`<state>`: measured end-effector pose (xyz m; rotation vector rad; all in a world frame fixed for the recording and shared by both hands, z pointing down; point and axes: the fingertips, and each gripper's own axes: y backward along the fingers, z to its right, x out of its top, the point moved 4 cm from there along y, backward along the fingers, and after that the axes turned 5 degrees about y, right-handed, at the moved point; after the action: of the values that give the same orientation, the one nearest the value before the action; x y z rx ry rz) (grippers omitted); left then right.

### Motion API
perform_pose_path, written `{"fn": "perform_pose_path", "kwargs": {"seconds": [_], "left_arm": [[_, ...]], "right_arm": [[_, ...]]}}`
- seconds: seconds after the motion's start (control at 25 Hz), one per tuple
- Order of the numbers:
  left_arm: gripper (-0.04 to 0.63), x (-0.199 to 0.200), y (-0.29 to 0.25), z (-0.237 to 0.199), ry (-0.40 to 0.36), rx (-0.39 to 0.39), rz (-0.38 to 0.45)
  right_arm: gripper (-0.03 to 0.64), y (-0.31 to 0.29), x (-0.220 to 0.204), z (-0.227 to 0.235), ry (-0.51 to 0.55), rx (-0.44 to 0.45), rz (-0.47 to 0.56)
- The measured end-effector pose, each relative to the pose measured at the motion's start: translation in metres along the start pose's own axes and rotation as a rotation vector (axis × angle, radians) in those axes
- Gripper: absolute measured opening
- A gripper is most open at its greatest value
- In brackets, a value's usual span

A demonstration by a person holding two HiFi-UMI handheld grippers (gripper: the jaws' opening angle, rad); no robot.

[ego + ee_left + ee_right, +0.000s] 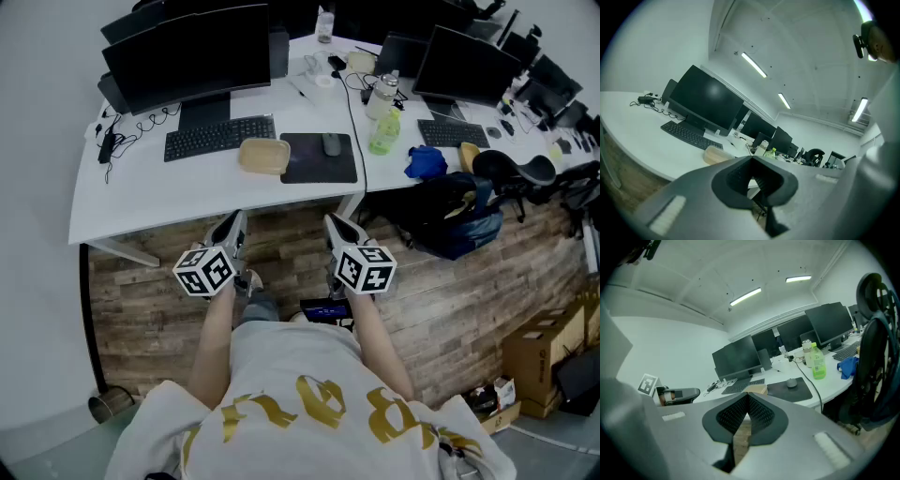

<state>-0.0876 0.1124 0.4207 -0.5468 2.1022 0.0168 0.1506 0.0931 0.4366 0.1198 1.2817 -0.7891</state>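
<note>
Desk (187, 192): smooth white top, matt.
On the desk:
- monitor (187, 56), glossy black screen
- keyboard (220, 137), matt black plastic
- mouse mat (314, 161), dark, matt, cloth-like
- lidded box (264, 156), cloudy beige plastic
- bottle (384, 132), clear green plastic, glossy
- rag (427, 162), blue cloth, crumpled

Below the desk: floor (150, 300), wood-grain planks, rough-looking.
Right of the desk: boxes (539, 361), brown cardboard.
Before the desk: left gripper (751, 180) and right gripper (747, 414), matt grey plastic shells, black ribbed pads (761, 416).
</note>
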Motion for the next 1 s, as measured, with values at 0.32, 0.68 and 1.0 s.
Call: {"fn": "perform_pose_path", "kwargs": {"seconds": [0.32,0.68,1.0], "left_arm": [[0.000,0.003,-0.001,-0.003,-0.005,0.017,0.019],[0.084,0.010,-0.030,-0.028,0.031,0.043,0.023],[0.090,0.026,-0.083,-0.085,0.037,0.099,-0.026]], "right_arm": [[0.025,0.001,0.002,0.009,-0.003,-0.020,0.001],[0.123,-0.031,0.007,0.019,-0.043,0.018,-0.003],[0.135,-0.113,0.011,0.039,-0.075,0.021,-0.079]]}}
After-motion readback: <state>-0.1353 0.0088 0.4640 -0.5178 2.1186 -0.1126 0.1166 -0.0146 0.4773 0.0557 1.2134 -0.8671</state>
